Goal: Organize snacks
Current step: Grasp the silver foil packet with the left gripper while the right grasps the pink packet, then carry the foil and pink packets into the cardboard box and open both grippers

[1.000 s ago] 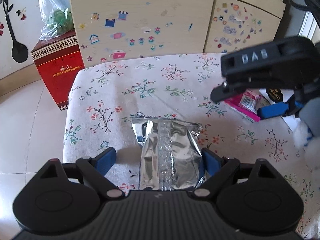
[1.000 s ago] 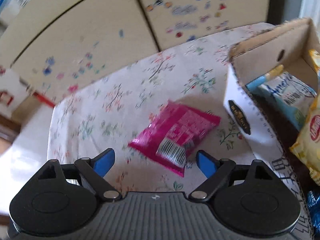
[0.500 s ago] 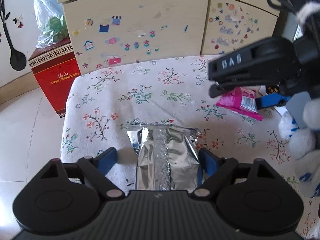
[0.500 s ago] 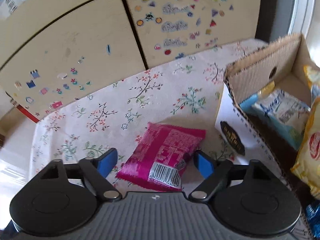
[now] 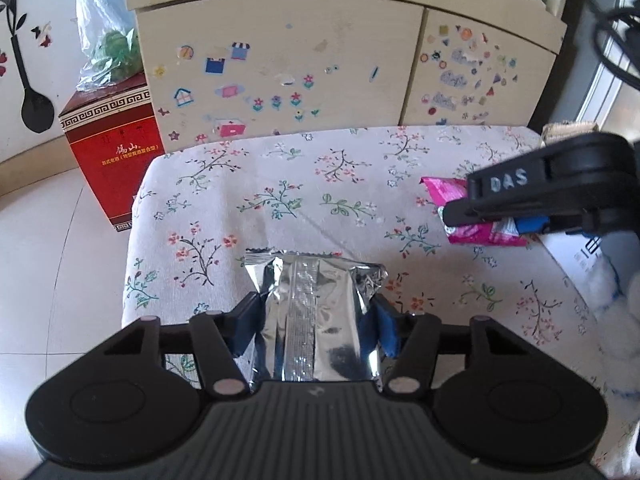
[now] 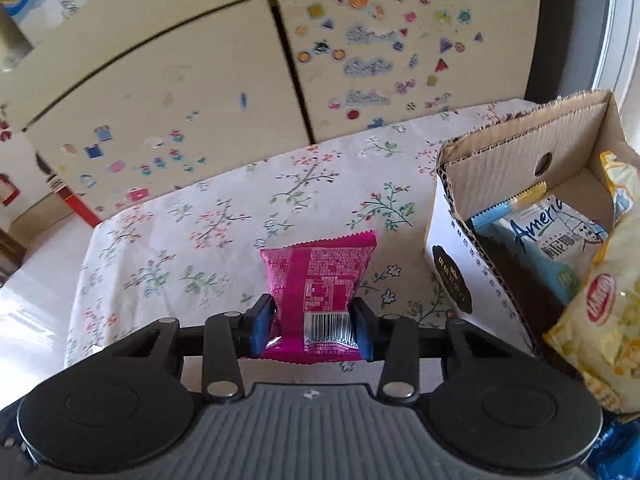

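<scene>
Silver packet (image 5: pixel 316 312) and pink packet (image 6: pixel 320 284) — jaws just closed, pinching each — box (image 6: pixel 452 248) right-view only.

Both wrist views look steeply down and forward, close over the floral tablecloth (image 5: pixel 304 184), toward the stickered cabinet (image 6: pixel 192 92) at the far side. The left view takes in the right gripper (image 5: pixel 516 226); both share the pink packet (image 6: pixel 320 280).

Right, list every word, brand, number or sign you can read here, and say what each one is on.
"DAS": side of the right gripper.
"Ameri", cut off: blue-and-white packet in the cardboard box.
"6 920912 3680", end hidden: barcode on the pink packet.
Red box: gold characters, too small to read.
Yellow bag: red logo, blurred.
Box's dark oval label: unreadable.
Silver packet: no text.
</scene>
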A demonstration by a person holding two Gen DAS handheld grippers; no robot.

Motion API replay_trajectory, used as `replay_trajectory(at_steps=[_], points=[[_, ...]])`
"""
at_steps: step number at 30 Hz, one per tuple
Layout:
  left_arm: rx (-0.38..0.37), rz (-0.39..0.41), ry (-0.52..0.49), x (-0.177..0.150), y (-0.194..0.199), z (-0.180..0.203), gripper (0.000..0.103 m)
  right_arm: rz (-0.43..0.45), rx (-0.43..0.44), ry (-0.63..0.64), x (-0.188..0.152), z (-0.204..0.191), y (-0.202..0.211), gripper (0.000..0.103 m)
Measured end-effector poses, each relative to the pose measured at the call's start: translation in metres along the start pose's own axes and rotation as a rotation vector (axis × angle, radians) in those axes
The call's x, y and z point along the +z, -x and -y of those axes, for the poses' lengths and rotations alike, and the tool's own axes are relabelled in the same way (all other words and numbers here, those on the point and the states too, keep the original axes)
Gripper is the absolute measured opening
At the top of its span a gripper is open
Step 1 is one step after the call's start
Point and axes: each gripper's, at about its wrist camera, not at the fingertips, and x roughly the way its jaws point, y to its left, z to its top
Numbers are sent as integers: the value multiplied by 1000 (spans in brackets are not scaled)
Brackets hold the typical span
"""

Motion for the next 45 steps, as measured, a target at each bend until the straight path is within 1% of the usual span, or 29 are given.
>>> replay_trajectory(at_steps=[3,9,12,13,14,16,18,20,22,23,25,27,31,32,34,36,38,40,42,45], points=[[-6,9,14,2,6,-2,58,0,33,-15,-1,6,16,48],[-10,32,56,6,20,-7,57,26,43,-23,-9,17,53,48],[-25,53,71,8,31,-7,57,44,58,-23,-15,23,74,48],[-32,61,73,9,35,-6,55,54,61,-19,-18,24,80,48],[-41,68,72,10,39,-5,51,63,64,-16,-20,25,86,48],[-50,81,71,11,46,-4,49,80,65,-18,-23,28,94,48],[-52,82,77,11,47,-5,48,83,61,-35,-27,33,99,48],[-55,76,103,9,46,-9,48,70,63,-49,-31,37,101,48],[-54,65,135,7,42,-14,51,59,66,-50,-33,39,101,48],[-52,59,145,7,41,-17,56,59,68,-49,-33,38,100,48],[-46,65,147,9,38,-19,61,57,68,-59,-31,39,99,48],[-45,68,122,14,35,-18,74,53,75,-78,-31,40,100,48],[-41,71,85,21,22,-12,79,45,96,-88,-29,40,101,48],[-42,70,60,22,18,-8,81,46,98,-88,-30,41,102,48],[-21,62,-13,24,7,3,82,47,103,-95,-28,42,103,48],[-9,51,-49,24,-3,10,82,46,110,-105,-28,44,105,48],[0,35,-56,23,-14,14,82,47,116,-107,-28,44,106,48],[20,32,-76,23,-22,18,78,47,114,-102,-28,44,108,48],[30,25,-89,24,-28,20,58,44,112,-101,-29,45,108,48],[25,21,-62,23,-30,19,58,35,101,-103,-30,48,108,48]])
